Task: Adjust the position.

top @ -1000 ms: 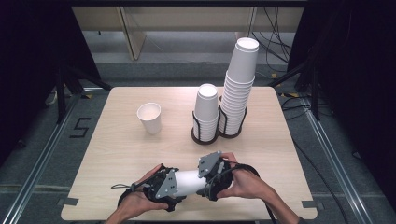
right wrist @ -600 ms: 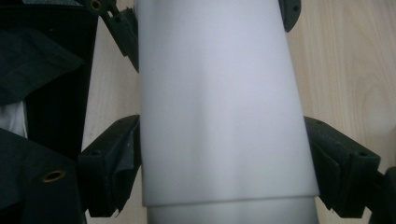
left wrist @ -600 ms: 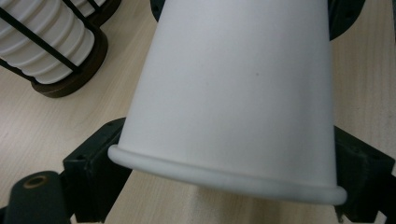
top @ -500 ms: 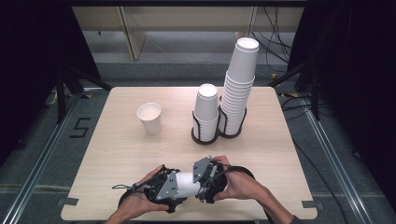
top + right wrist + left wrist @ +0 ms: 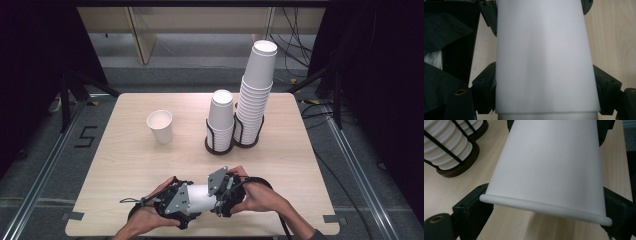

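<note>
Left gripper [image 5: 175, 202]: at the near edge of the tabletop [image 5: 125, 165], fingers [image 5: 471, 205] closed on the rim end of a paper cup [image 5: 200, 197]; in the left gripper view the rolled rim sits between the two black jaws.
Cup position: lying on its side just above the tabletop, held between both grippers, near the person's edge.
Cup long axis: runs left to right across the tabletop, wide mouth toward the left gripper, narrower base end toward the right.
Right gripper [image 5: 222, 195]: fingers [image 5: 482, 87] clamped on the cup wall from either side; a seam at the bottom of the right gripper view suggests two nested cups, though I cannot confirm it.
Judgement: any pull-apart would run along this left-to-right axis, both hands equally near.
Other items: single upright cup [image 5: 160, 126] far left of centre; short stack [image 5: 220, 120] and tall stack [image 5: 255, 95] in holders, well apart from the grippers.
</note>
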Demonstrator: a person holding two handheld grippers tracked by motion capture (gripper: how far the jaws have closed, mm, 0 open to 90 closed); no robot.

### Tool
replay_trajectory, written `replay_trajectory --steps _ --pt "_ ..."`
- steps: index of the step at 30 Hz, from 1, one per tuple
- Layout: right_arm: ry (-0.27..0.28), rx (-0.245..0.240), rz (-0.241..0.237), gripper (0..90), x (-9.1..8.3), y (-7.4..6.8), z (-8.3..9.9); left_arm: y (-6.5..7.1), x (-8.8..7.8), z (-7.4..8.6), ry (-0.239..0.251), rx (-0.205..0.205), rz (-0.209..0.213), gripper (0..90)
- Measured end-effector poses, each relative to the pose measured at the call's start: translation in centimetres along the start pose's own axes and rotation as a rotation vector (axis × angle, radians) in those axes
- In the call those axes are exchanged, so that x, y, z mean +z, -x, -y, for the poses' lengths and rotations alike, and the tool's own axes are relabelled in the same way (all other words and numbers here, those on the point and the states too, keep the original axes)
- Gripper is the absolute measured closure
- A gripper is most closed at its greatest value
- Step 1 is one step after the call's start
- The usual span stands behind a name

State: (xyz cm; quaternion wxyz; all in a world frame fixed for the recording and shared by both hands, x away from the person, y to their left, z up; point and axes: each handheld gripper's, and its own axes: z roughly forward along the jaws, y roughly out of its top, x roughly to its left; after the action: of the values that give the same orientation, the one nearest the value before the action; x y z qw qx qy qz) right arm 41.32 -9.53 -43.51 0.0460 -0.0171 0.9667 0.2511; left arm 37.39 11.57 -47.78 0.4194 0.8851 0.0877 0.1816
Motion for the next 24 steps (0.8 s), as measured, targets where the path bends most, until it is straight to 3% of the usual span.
replay_trajectory --steps 2,4,5,6,8,9,12,19,24 --pt "0.044 -0.005 -0.028 23.9 -0.1 0.3 0.3 -0.2 -0.2 0.3 0.078 -0.064 0.009 6.3" --pt "0.070 0.046 -0.037 24.0 -0.6 0.4 0.8 -0.5 -0.3 0.7 0.173 -0.102 0.027 5.8" --pt "0.114 0.010 -0.049 24.0 -0.6 0.9 1.0 -0.7 -0.5 0.8 0.201 -0.116 0.031 5.8" --pt "0.131 0.014 -0.047 24.0 -0.8 1.1 1.2 -0.8 -0.6 0.8 0.240 -0.136 0.035 5.7" --pt "0.153 0.023 -0.052 24.0 -1.1 1.2 1.4 -0.9 -0.7 0.8 0.263 -0.149 0.034 5.4" --pt "0.194 0.038 -0.066 24.0 -1.5 1.4 1.7 -1.1 -1.0 0.8 0.305 -0.163 0.036 5.4" --pt "0.239 0.072 -0.095 24.0 -2.0 1.4 1.8 -1.2 -1.1 0.9 0.365 -0.211 0.053 5.4" --pt "0.296 0.083 -0.118 23.9 -2.2 1.6 2.0 -1.3 -1.2 1.0 0.414 -0.267 0.072 4.8" --pt "0.313 0.088 -0.138 23.9 -2.1 1.6 2.0 -1.2 -1.3 0.9 0.440 -0.267 0.073 4.4"
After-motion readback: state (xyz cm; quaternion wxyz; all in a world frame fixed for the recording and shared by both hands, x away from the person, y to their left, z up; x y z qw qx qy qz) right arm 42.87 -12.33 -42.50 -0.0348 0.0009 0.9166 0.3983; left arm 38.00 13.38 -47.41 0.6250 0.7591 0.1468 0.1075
